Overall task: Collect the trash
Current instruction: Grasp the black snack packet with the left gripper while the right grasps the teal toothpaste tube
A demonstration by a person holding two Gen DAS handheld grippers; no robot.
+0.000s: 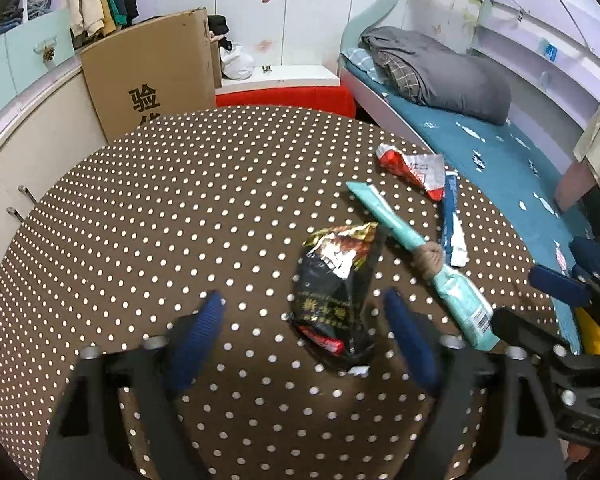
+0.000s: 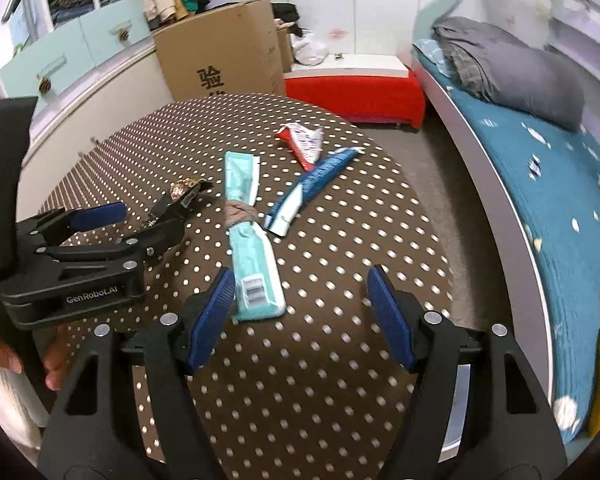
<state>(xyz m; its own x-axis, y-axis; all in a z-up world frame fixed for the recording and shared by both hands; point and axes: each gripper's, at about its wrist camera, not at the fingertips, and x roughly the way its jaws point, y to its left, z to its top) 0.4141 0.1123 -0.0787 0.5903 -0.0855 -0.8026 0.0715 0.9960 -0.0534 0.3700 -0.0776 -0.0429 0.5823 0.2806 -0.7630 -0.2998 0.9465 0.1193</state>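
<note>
Four pieces of trash lie on the dotted table (image 1: 140,240): a black wrapper (image 1: 336,292), a teal pack (image 1: 416,256) with a brown hair tie (image 1: 432,260) around its middle, a blue wrapper (image 1: 452,220), and a red-white wrapper (image 1: 412,168) at the far side. The left gripper (image 1: 304,316) stands with jaws apart, one blue pad on each side of the black wrapper; the pads do not press on it, and the wrapper appears to rest on the table, though the blur leaves this uncertain. In the right wrist view the left gripper (image 2: 140,210) sits at the left, held by a hand (image 2: 28,356), its fingers straddling the black wrapper (image 2: 186,192). The right gripper (image 2: 300,292) is open and empty, its left pad just beside the near end of the teal pack (image 2: 248,232). The blue wrapper (image 2: 312,184) and red-white wrapper (image 2: 304,142) lie beyond it. A bed (image 2: 540,168) runs along the right, a cardboard box (image 1: 156,80) stands behind the table
</note>
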